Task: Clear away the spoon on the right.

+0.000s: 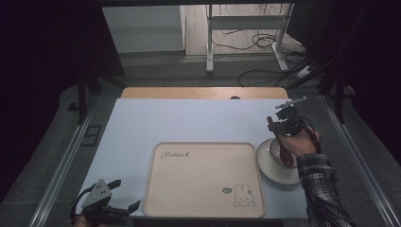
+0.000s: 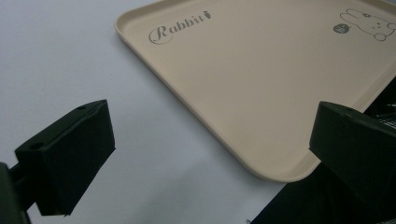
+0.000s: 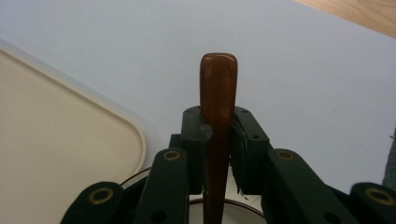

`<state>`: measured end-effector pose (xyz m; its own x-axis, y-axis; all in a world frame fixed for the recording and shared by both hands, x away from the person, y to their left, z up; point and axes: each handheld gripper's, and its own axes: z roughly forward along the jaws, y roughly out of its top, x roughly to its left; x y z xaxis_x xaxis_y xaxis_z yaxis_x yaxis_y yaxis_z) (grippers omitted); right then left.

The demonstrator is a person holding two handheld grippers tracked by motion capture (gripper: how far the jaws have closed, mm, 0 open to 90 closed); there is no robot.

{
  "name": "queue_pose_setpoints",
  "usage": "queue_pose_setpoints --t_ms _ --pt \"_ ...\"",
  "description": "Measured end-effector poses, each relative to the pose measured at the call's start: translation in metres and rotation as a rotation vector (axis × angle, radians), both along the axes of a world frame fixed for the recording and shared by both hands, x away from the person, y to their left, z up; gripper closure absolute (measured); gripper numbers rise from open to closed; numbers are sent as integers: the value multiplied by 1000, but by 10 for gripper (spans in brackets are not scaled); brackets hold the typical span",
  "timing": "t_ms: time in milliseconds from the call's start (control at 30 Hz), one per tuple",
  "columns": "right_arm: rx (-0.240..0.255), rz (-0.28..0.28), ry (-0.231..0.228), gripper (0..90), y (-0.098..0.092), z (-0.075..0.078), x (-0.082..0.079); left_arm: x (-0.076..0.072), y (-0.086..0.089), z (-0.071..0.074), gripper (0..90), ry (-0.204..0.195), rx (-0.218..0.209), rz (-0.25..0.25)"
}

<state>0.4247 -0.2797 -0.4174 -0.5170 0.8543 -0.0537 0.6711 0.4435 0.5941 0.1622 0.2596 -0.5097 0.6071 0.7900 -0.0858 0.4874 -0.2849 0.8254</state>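
Between right claw (image 3: 218,140) jaws, wooden handle (image 3: 217,88).

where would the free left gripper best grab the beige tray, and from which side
Probably the tray's raised rim at the near left corner, coming in low from the left, one jaw above the lip and one under it. The tray lies flat and broad, so only its thin edge fits between jaws, and the open left gripper sits beside that corner.

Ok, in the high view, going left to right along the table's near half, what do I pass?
Left tongs, open → beige rabbit tray → white bowl on its saucer, with the right tongs over it, shut on a brown wooden spoon.
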Motion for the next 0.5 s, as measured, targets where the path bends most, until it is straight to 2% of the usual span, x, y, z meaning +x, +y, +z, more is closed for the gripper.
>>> queue_pose_setpoints --t_ms 500 --pt "-30 50 13 770 11 36 -2 0 0 0 0 1 3 -2"
